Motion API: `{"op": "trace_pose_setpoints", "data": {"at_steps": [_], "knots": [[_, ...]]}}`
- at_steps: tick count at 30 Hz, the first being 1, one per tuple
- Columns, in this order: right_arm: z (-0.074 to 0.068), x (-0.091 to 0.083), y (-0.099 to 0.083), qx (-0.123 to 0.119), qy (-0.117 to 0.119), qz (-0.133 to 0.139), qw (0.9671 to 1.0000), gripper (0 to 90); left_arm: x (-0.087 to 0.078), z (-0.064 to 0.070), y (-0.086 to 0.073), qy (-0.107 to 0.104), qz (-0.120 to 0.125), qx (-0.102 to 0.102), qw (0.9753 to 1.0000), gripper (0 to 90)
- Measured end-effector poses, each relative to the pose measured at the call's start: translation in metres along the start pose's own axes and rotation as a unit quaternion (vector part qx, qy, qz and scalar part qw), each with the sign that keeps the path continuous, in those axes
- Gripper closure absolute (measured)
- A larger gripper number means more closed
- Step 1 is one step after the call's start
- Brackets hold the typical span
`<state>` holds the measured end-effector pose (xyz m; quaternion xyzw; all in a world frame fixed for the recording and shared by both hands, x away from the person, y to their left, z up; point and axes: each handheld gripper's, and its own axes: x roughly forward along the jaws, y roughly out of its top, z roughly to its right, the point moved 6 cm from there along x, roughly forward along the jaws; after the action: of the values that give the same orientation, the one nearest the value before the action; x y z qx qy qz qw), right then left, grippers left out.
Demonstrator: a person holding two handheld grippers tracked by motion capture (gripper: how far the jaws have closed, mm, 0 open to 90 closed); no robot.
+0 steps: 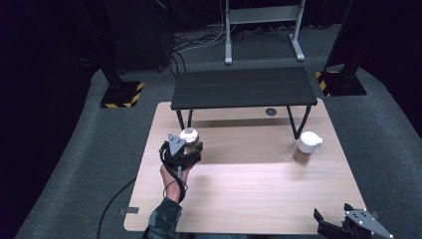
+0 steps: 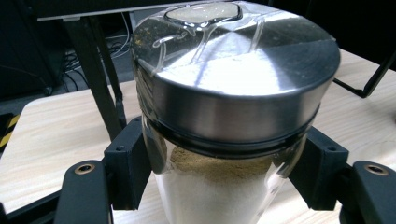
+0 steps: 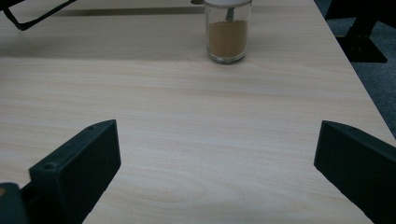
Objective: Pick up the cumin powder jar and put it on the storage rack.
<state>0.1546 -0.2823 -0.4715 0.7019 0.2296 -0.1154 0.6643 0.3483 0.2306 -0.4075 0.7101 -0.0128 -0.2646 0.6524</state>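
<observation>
A glass jar [image 1: 190, 140] with a steel lid stands at the left of the wooden table [image 1: 249, 194]; my left gripper [image 1: 185, 149] is shut on it. Up close in the left gripper view, the jar [image 2: 219, 186] holds white and brown powder under its shiny lid [image 2: 243, 79], with a black jaw pressed on each side. A second glass jar [image 1: 307, 148] with a white lid and brown powder stands at the right of the table. It appears ahead as the jar [image 3: 227, 32] in the right gripper view. My right gripper [image 1: 332, 226] is open at the table's front right corner, its fingers [image 3: 79, 163] wide apart over bare wood.
A low black shelf [image 1: 244, 87] on thin legs stands across the far part of the table. Grey carpet [image 1: 378, 129] surrounds the table, with black stands and striped bases at the back left and right. A person's hand and sleeve [image 1: 166, 214] come in at the bottom left.
</observation>
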Motion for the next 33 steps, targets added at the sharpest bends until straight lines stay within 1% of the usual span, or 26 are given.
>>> {"op": "trace_pose_setpoints", "data": {"at_steps": [8, 21, 33], "knots": [[0.000, 0.000, 0.000, 0.000, 0.000, -0.001, 1.0000, 0.0, 0.002, 0.003, 0.010, -0.005, 0.003, 0.010, 0.9999, 30.7], [0.002, 0.000, 0.000, 0.002, -0.003, -0.006, 1.0000, 0.0, 0.006, 0.008, 0.027, -0.013, 0.016, 0.025, 0.9995, 30.7], [0.003, 0.000, 0.000, 0.002, -0.004, -0.006, 1.0000, 0.0, 0.012, 0.013, 0.043, -0.021, 0.018, 0.039, 0.9989, 30.7]]}}
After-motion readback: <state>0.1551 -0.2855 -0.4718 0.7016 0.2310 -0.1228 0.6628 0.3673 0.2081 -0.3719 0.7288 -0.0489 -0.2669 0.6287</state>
